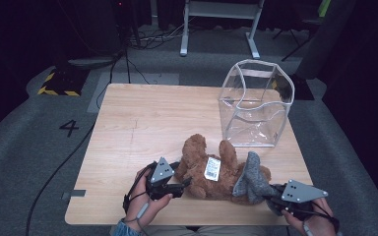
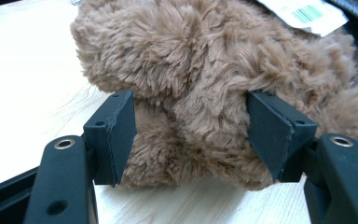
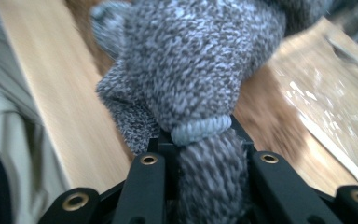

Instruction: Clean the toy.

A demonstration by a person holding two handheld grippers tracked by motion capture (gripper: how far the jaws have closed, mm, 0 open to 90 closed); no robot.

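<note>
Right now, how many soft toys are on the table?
1: a brown teddy bear lying near the table's front edge, between the two grippers, a grey knitted piece at its right end. Nothing shows inside the clear bag.

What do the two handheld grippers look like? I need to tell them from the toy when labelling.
Both the left gripper and right gripper are black, each topped by a grey triangular plate with dark dots. The jaws are flat black pads on arms with brass-ringed holes. Black straps cross both hands; a blue cuff shows at the left wrist.
</note>
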